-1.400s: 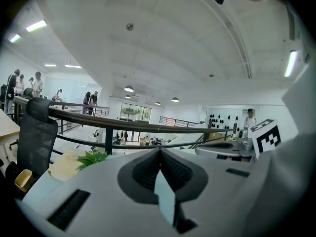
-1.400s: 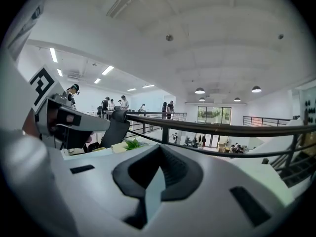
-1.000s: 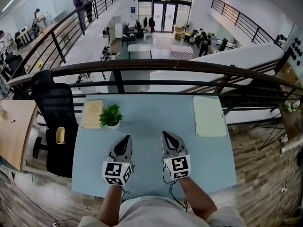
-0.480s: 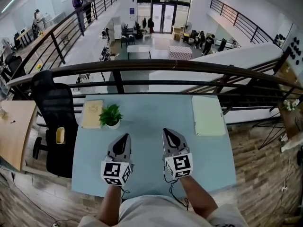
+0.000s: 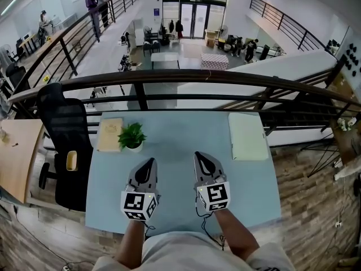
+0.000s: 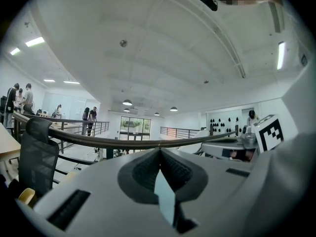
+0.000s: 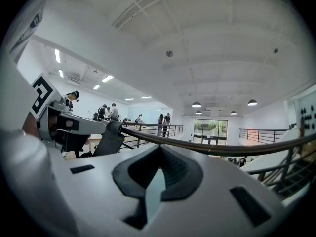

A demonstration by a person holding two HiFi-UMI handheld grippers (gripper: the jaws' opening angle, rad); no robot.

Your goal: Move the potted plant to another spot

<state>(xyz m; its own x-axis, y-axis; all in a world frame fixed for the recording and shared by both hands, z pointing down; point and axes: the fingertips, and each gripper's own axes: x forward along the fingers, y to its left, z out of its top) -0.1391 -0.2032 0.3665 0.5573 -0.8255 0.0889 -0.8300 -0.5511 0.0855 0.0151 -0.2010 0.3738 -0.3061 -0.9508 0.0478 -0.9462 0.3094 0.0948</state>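
A small green potted plant [image 5: 132, 137] in a white pot stands on the light blue table [image 5: 180, 145], left of centre, beside a tan pad. My left gripper [image 5: 150, 161] hovers near the table's front, a little behind and right of the plant, its jaws shut with nothing between them. My right gripper [image 5: 197, 154] is beside it to the right, also shut and empty. In the left gripper view the jaws [image 6: 159, 149] meet at their tips; in the right gripper view the tips [image 7: 159, 147] touch too. The plant is hidden in both gripper views.
A tan pad [image 5: 110, 135] lies at the table's far left and a pale green pad [image 5: 248, 138] at the far right. A dark railing [image 5: 186, 79] runs behind the table. A black office chair [image 5: 66, 134] stands left of the table.
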